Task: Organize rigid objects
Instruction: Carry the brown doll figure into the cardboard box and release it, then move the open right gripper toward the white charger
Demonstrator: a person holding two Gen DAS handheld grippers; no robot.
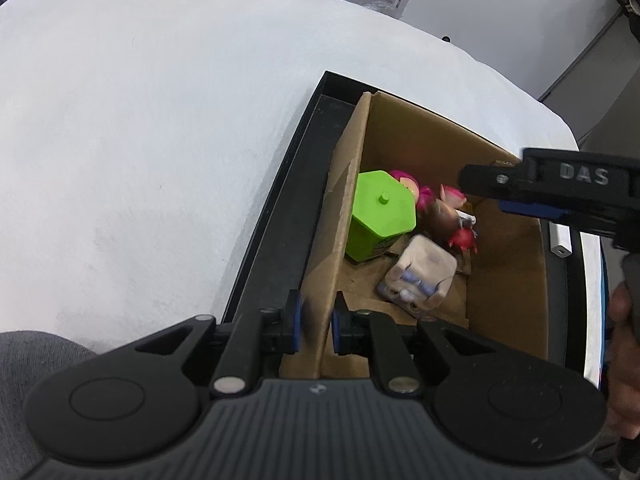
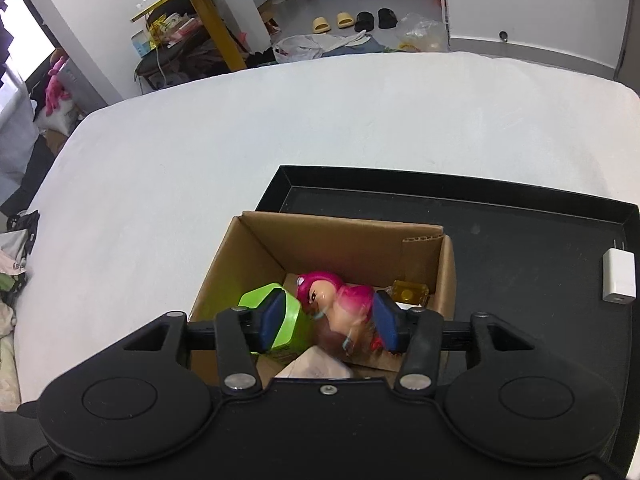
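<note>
A brown cardboard box (image 1: 508, 280) stands in a black tray (image 1: 296, 208) on the white table. My left gripper (image 1: 316, 326) is shut on the box's left wall. Inside lie a green hexagonal container (image 1: 382, 216), a pink-haired doll (image 1: 444, 216) and a pale blocky toy (image 1: 420, 276). In the right wrist view my right gripper (image 2: 328, 320) is open above the box (image 2: 240, 256), its pads either side of the doll (image 2: 336, 304), which looks motion-blurred. The green container (image 2: 292, 320) sits under the left pad. An amber bottle (image 2: 410, 292) lies in the box's far corner.
A white charger plug (image 2: 618, 280) lies in the tray (image 2: 520, 240) to the right of the box. The white table (image 2: 280, 120) stretches beyond. Slippers (image 2: 352, 20) and clutter sit on the floor past the table's far edge.
</note>
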